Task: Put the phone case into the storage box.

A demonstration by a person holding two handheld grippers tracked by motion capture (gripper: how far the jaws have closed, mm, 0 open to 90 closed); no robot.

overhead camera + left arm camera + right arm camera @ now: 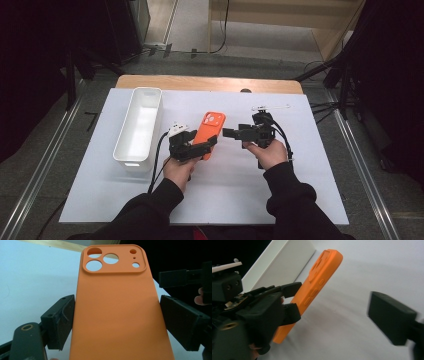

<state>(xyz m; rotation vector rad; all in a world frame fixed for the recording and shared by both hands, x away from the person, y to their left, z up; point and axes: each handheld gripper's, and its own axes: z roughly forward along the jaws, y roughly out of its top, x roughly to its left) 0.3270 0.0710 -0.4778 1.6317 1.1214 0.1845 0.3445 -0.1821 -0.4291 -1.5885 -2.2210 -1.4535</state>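
Forearms are being extended over the table (300, 200). An orange case (210, 131) is being held clamped across its thickness by the left gripper (202, 148), lifted beside the white bin (145, 97). The right gripper (231, 133) is being kept apart, empty. Placement is judged outstanding.

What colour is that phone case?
Plain orange; the phone case shows best in the left gripper view.

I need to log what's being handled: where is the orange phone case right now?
In the high view the orange phone case sits mid-table, clamped across its width in the left claw, just right of the white bin, with the right claw close beside it.
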